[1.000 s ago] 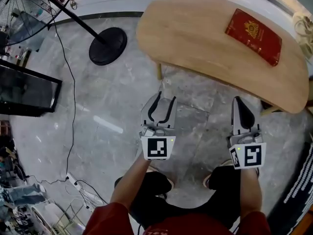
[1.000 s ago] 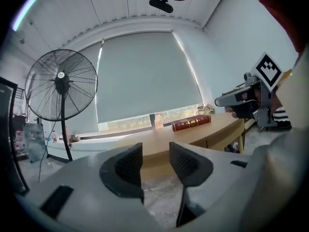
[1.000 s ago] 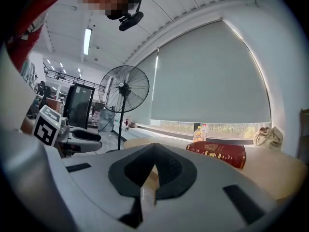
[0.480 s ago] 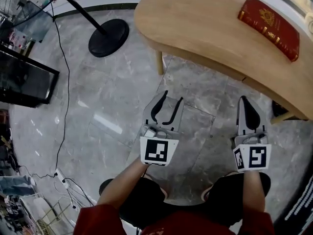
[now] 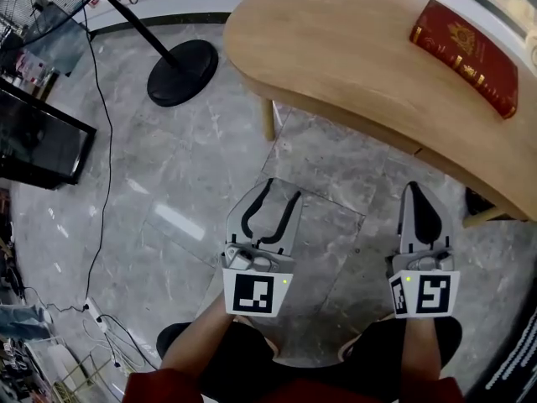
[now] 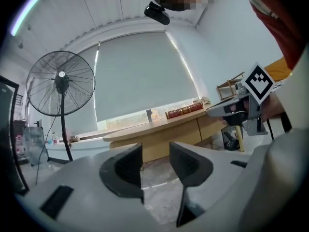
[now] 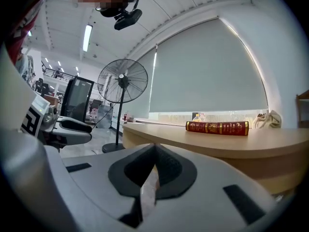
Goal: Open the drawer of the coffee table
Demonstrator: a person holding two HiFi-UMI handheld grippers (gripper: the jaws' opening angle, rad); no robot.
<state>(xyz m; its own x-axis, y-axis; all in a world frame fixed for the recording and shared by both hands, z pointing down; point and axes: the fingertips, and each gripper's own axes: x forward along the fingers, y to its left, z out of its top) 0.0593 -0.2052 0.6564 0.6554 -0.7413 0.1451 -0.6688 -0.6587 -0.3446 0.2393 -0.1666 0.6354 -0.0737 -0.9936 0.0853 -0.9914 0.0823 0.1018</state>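
Note:
The wooden coffee table [image 5: 352, 49] with its curved top fills the upper right of the head view, and a red book [image 5: 464, 44] lies on it. I cannot pick out a drawer front on its side panel [image 5: 336, 107]. My left gripper [image 5: 283, 191] hangs over the floor short of the table, open with nothing between its fingers. My right gripper [image 5: 411, 190] is beside it, shut and empty. In the left gripper view the left gripper [image 6: 155, 151] points at the table [image 6: 159, 137]. In the right gripper view the right gripper [image 7: 154, 148] faces the table edge [image 7: 231, 146].
A standing fan has its round black base [image 5: 180, 72] on the marble floor left of the table. A black cable [image 5: 107, 183] runs across the floor. A dark screen [image 5: 42, 145] stands at the left edge. The person's feet are just below the grippers.
Both grippers have sunk and drawn back toward the person, away from the table edge. The left stays open and the right stays shut.

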